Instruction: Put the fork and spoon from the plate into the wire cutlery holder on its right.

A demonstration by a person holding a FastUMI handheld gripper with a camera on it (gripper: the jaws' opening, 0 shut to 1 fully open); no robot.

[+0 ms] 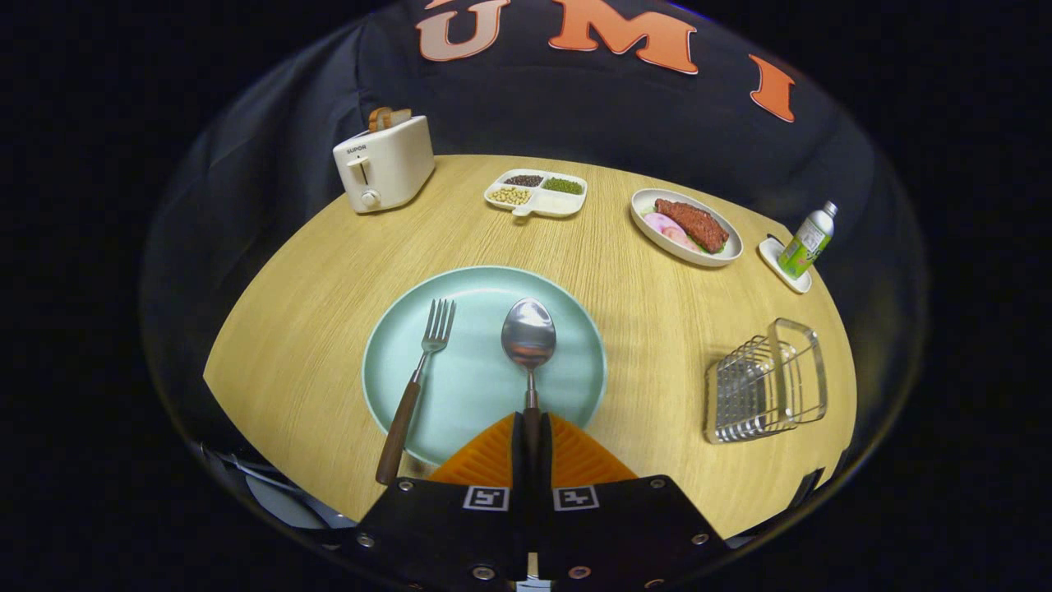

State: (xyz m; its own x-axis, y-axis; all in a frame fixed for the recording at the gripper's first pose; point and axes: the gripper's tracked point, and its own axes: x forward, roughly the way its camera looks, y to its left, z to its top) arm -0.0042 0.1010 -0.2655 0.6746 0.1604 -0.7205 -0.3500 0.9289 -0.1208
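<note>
A pale green plate (468,395) lies on the wooden table just ahead of my fingers. On its left part rests a fork (415,380) with a dark wooden handle that reaches over the plate's near rim. A spoon (528,333) points away from me in the plate's middle, and its dark handle runs back between my two fingers. My gripper (532,427) is shut on that handle, both pads pressing it. To the right of the plate stands the wire cutlery holder (764,382), with nothing in it that I can see.
Along the far side of the table stand a cream toaster (384,163) with bread in it, a divided dish of beans (536,194), an oval plate of food (686,227) and a small green bottle (807,241) on a white coaster. The table's near edge runs close beneath my fingers.
</note>
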